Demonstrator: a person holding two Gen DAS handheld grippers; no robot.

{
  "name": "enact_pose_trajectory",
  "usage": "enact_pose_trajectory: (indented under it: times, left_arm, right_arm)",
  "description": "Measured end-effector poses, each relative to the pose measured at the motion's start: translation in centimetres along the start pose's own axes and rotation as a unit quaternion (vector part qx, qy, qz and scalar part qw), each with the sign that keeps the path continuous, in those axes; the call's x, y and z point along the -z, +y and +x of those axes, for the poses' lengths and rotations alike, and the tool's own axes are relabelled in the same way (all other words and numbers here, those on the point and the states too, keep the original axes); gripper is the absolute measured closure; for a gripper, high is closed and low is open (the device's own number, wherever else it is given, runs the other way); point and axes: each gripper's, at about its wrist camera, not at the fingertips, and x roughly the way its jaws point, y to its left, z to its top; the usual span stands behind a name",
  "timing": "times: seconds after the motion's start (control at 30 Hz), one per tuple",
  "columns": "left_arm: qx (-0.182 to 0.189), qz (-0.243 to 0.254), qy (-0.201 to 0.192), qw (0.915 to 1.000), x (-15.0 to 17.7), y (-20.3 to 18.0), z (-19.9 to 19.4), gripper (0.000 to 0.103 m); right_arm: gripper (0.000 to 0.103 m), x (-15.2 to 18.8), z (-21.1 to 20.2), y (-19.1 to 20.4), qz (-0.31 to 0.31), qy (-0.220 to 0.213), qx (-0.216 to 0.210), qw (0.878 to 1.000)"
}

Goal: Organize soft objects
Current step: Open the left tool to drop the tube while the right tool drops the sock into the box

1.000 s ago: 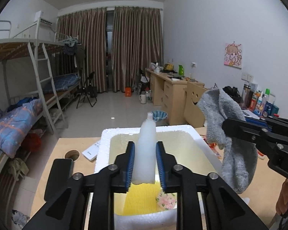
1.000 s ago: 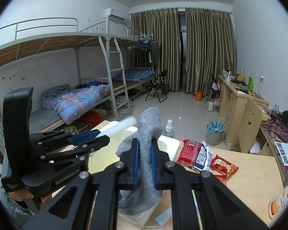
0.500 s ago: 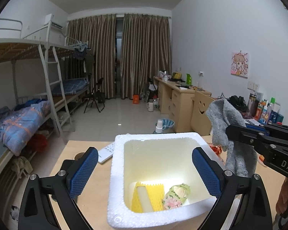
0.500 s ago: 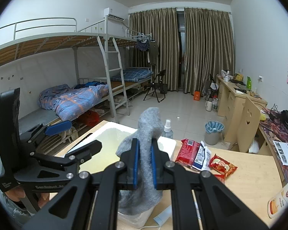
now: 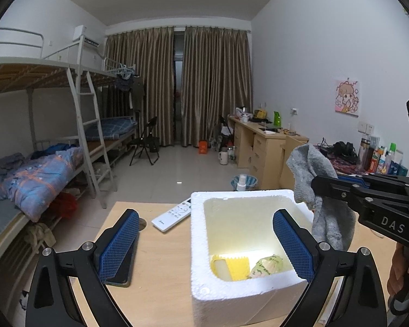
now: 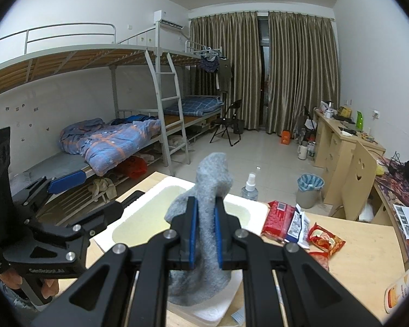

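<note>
A white foam box (image 5: 196,245) stands on the wooden table. On its floor lie a yellow sponge (image 5: 235,269), a white bottle (image 5: 220,268) resting on it, and a floral packet (image 5: 265,267). My left gripper (image 5: 204,242) is open in front of the box, nothing between its blue pads; its right finger reaches over the box's near right corner. My right gripper (image 6: 204,231) is shut on a grey sock (image 6: 212,179), which hangs over the box's right rim. In the left wrist view the grey sock (image 5: 327,223) droops from the right gripper's tips (image 5: 320,184).
A white remote (image 5: 171,216), a dark phone (image 5: 122,269) and a cable hole (image 5: 142,222) lie left of the box. Beyond it stand a spray bottle (image 6: 250,188) and red snack packets (image 6: 280,218). A bunk bed, desks and a bin fill the room behind.
The left gripper opened and let go of the white bottle, which now lies in the box. It then drew back and to the left. The right gripper kept still with the sock.
</note>
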Motion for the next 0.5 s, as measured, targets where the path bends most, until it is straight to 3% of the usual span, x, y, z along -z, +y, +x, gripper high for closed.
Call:
enact_pose_trajectory:
  times: [0.5]
  left_arm:
    - [-0.015, -0.016, -0.003, 0.9998, 0.5, 2.7, -1.2, 0.004]
  right_arm:
    - [0.088, 0.0, 2.7, 1.3, -0.006, 0.023, -0.008, 1.000]
